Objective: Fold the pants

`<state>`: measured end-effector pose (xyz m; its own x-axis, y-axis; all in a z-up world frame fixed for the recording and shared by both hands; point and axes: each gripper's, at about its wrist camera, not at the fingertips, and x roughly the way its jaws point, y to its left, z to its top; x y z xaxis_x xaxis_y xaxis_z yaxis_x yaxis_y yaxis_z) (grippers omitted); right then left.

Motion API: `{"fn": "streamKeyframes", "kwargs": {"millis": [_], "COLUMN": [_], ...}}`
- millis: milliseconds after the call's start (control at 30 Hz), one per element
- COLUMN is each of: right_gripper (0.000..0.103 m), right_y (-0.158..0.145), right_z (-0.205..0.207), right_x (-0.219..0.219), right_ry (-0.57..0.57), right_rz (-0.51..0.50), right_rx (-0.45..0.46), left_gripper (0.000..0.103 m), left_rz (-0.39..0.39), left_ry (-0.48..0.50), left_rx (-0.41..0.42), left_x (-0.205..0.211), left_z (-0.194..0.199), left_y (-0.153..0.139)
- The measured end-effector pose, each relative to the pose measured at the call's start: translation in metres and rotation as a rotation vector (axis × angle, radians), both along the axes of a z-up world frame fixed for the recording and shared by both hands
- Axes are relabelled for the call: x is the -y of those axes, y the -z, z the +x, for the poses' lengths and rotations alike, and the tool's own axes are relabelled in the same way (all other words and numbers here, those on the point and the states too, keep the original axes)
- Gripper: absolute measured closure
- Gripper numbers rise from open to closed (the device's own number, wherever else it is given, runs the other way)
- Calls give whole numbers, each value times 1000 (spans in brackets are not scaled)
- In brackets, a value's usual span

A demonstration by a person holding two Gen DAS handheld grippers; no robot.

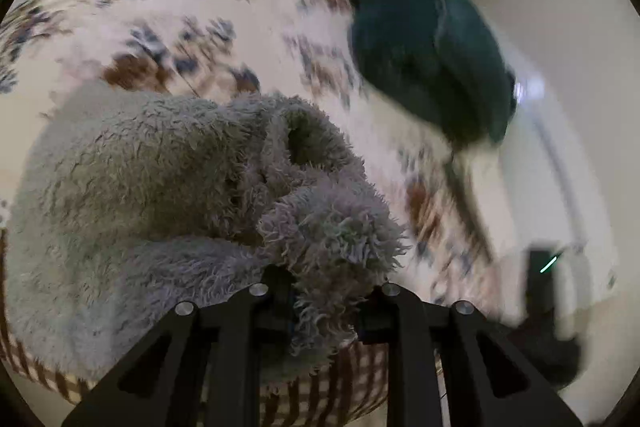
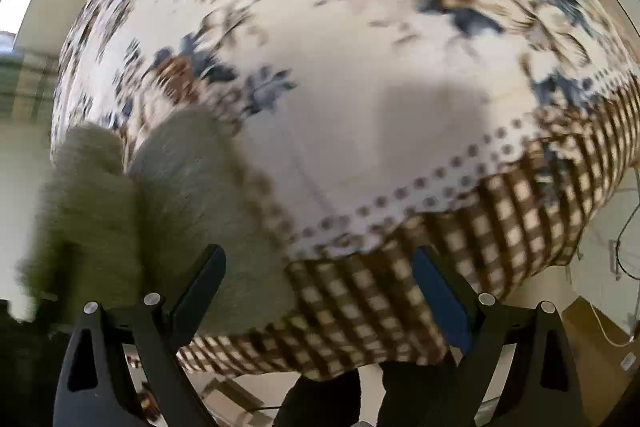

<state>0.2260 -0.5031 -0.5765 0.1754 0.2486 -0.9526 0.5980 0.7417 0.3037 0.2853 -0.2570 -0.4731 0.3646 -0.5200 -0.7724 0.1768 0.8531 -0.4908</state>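
Fluffy grey fleece pants (image 1: 160, 195) lie bunched on a table under a floral cloth (image 1: 224, 27). My left gripper (image 1: 324, 307) is shut on a fold of the pants and holds it close to the camera. In the right wrist view the pants (image 2: 120, 211) lie at the left, blurred, near the table's front edge. My right gripper (image 2: 320, 291) is open and empty, its jaws wide apart over the checked border of the cloth (image 2: 360, 299), to the right of the pants.
A dark green garment (image 1: 432, 59) lies on the far right part of the table. The tablecloth (image 2: 360, 67) hangs over the front edge. Pale floor and walls surround the table; a cardboard box (image 2: 592, 347) and cables stand at the right.
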Motion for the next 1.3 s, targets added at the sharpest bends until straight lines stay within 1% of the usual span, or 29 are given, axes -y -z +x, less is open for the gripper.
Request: {"fn": "streamKeyframes", "kwargs": {"millis": [33, 100, 133, 167, 200, 233, 300, 367, 400, 467, 533, 600, 633, 700, 767, 800, 833, 867, 900, 933, 1000, 1033, 1067, 1100, 1133, 1167, 1200, 1233, 1300], "right_gripper": [7, 7, 7, 7, 7, 7, 2, 2, 2, 2, 2, 2, 2, 2, 2, 5, 26, 71, 87, 87, 88, 90, 95, 95, 95, 94, 94, 92, 70], "right_y": [1, 2, 2, 1, 1, 0, -4, -8, -11, -15, -14, -7, -2, 12, 26, 35, 38, 39, 38, 36, 29, 29, 32, 39, 43, 47, 45, 41, 24], "right_z": [-3, -5, -5, -4, -3, -2, 2, 7, 12, 26, 48, 67, 75, 96, 109, 114, 115, 114, 114, 111, 103, 97, 94, 92, 92, 93, 93, 94, 92], "right_x": [10, 20, 23, 26, 30, 33, 35, 31, 28, 16, -4, -23, -30, -48, -61, -69, -73, -74, -74, -71, -49, -34, -21, -7, 0, 5, 7, 6, -9], "right_ry": [12, 17, 15, 11, 6, 1, -3, -11, -20, -52, -103, -137, -142, -165, -177, -181, -176, -175, -183, -180, -121, -74, -47, -21, -24, -41, -61, -80, -166], "right_rz": [-1, -2, -2, -2, 7, 26, 71, 141, 179, 243, 302, 337, 341, 348, 387, 429, 432, 407, 367, 344, 280, 255, 242, 242, 277, 296, 264, 258, 304], "right_rx": [-1, -1, 0, 4, 13, 29, 61, 99, 124, 163, 183, 187, 185, 172, 148, 131, 127, 130, 120, 119, 129, 125, 114, 96, 94, 68, 40, 44, 98], "left_gripper": [84, 81, 74, 70, 55, 32, 15, 15, 14, 14, 14, 14, 14, 14, 14, 14, 14, 14, 14, 14, 14, 14, 14, 14, 14, 14, 14, 14, 14], "left_rz": [56, 103, 115, 123, 126, 115, 78, 56, 64, 117, 159, 256, 291, 379, 409, 422, 427, 422, 420, 410, 379, 366, 342, 331, 327, 323, 317, 315, 327], "left_ry": [42, 65, 73, 72, 63, 63, 56, 32, 13, -53, -119, -192, -213, -256, -271, -276, -276, -272, -269, -258, -241, -239, -233, -229, -228, -224, -218, -213, -201], "left_rx": [-31, -75, -103, -126, -133, -134, -117, -88, -67, -31, -3, -8, -15, -64, -97, -110, -122, -131, -142, -150, -169, -179, -193, -204, -213, -220, -224, -225, -220], "left_x": [14, 24, 28, 30, 29, 29, 25, 15, 8, -21, -55, -91, -105, -136, -157, -163, -168, -170, -172, -171, -167, -165, -164, -163, -161, -159, -157, -154, -151], "left_z": [-1, -1, -1, -2, -3, -3, -7, -8, -5, 5, 15, 32, 38, 53, 60, 64, 67, 70, 72, 73, 77, 79, 81, 82, 82, 83, 83, 83, 82], "left_y": [13, 27, 32, 31, 27, 21, 2, -21, -30, -52, -63, -59, -54, -36, -19, -12, -5, 3, 8, 14, 22, 24, 29, 33, 37, 39, 41, 41, 42]}}
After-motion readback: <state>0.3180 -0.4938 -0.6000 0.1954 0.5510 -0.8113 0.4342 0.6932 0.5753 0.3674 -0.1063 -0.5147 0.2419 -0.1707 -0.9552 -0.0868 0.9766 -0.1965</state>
